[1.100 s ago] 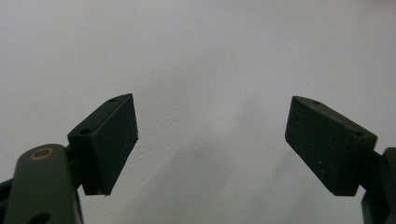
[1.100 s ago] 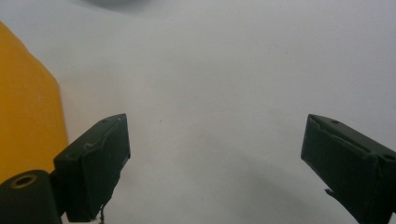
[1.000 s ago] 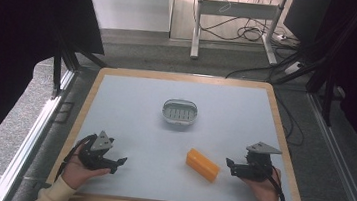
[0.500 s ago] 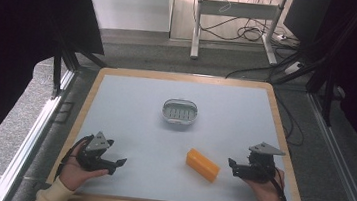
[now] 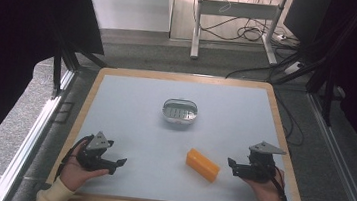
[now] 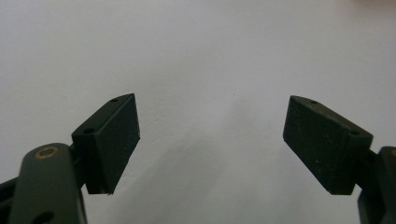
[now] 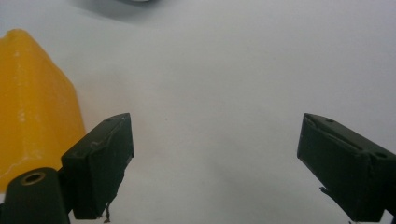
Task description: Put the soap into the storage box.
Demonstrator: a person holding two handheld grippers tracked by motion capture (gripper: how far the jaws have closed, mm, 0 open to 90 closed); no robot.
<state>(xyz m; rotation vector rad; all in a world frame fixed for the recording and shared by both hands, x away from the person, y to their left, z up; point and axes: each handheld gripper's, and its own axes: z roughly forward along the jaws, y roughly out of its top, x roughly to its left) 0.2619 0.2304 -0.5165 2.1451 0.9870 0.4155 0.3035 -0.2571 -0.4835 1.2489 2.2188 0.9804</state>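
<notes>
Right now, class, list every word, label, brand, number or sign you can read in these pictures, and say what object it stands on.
None can be read.
Orange rectangular block: plain faces, no print.
Small oval metal dish with a slotted insert: no lettering.
Pale blue tabletop with wooden rim: unmarked.
Left gripper and right gripper, black with grey plates: no labels legible.

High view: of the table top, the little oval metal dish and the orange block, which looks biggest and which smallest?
1. Table top, by far the largest.
2 and 3. Oval metal dish and orange block: too alike to rank; the block also lies nearer the camera, which may flatter it.
</notes>
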